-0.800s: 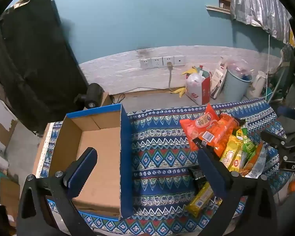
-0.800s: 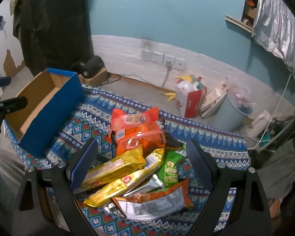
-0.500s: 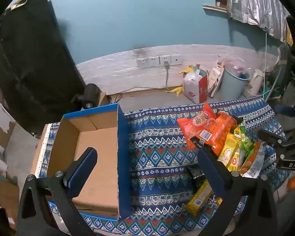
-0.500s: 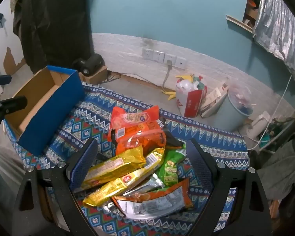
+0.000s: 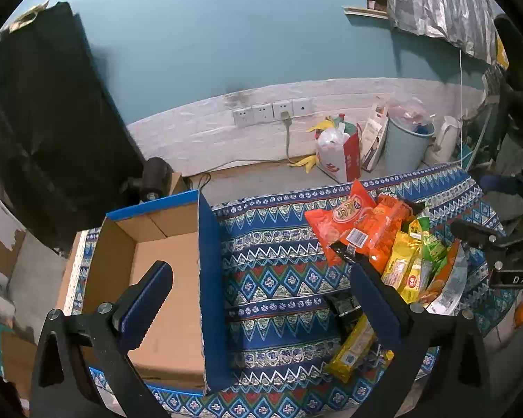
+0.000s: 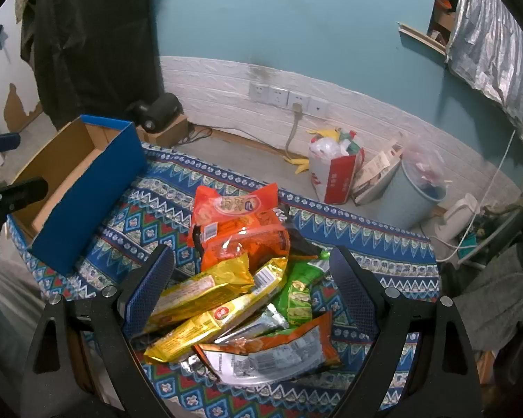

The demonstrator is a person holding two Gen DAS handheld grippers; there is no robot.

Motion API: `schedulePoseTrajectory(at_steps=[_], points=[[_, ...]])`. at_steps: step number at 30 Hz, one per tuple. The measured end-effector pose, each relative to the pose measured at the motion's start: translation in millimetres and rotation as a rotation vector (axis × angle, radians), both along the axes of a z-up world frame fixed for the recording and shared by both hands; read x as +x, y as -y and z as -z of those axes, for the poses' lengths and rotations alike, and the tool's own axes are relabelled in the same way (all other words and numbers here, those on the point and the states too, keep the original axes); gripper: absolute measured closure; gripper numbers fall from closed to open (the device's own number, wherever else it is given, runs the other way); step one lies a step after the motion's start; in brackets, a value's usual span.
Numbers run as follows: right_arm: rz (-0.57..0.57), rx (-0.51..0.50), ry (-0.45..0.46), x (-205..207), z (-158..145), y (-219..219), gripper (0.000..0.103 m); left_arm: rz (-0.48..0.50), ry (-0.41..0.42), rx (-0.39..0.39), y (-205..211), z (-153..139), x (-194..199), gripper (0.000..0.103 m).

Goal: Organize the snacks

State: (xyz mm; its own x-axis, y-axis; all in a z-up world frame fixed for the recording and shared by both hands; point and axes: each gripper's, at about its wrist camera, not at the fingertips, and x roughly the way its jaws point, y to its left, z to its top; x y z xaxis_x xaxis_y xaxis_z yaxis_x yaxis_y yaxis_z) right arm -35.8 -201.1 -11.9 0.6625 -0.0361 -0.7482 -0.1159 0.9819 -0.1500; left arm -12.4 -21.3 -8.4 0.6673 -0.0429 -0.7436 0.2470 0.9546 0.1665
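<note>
Two grippers hang over a counter (image 5: 279, 278) spread with a patterned blue cloth, both with jaws spread wide and nothing between them. The left gripper (image 5: 261, 296) straddles the right wall of the open cardboard box (image 5: 164, 278), which sits at the counter's left end with its bottom bare. Between that blue wall and the snack pile (image 6: 247, 278) runs an open band of cloth. The right gripper (image 6: 251, 285) hovers above the pile, which lies near the counter's front edge. Countable there: two orange bags, two long yellow packets, one green packet, one silver wrapper and one orange-and-clear pack in front; dark wrappers underneath cannot be counted.
</note>
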Motion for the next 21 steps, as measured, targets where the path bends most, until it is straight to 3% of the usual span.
schedulePoseTrajectory(at_steps=[21], points=[[-0.012,-0.003,-0.011,2.4,-0.3,-2.3,0.014,0.011,0.0,-0.024,-1.6,1.5,-1.7,0.0]])
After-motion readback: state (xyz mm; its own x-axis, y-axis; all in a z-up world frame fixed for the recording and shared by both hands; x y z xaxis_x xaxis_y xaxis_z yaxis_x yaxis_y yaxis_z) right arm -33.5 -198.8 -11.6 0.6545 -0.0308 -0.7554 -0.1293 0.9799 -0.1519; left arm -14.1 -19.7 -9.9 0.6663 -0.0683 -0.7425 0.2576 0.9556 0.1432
